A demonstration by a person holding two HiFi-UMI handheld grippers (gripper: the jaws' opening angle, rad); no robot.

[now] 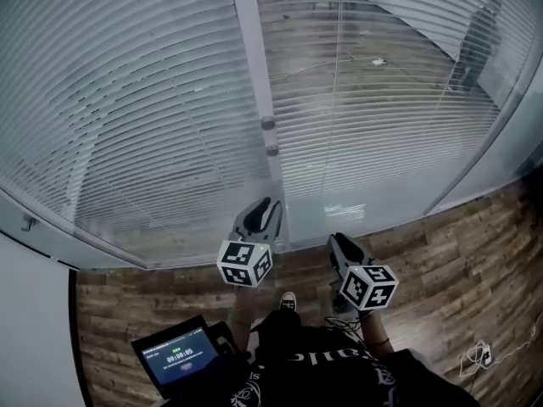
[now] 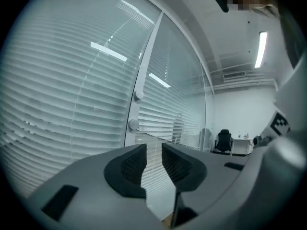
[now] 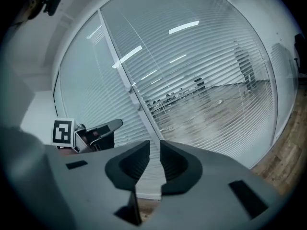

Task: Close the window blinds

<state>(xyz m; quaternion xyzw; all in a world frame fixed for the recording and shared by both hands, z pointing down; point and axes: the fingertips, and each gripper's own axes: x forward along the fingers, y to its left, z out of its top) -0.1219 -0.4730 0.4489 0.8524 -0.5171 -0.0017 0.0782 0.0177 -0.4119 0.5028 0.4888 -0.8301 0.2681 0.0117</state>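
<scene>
Evidently, the left gripper and right gripper were held low at lower centre, each narrowly parted and empty, probably readied for the knobs above. The blinds filled the upper frame, with the right pane's slats still seen through.

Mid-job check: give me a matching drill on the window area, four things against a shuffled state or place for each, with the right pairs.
Things:
1. left blind
2. right blind
3. round knobs
4. lit screen

States or places:
A. slats tilted open, room beyond shows through
B. low at the person's left
C. slats shut, nothing shows through
D. on the frame post between the two panes

Pairs: 1-C, 2-A, 3-D, 4-B
</scene>
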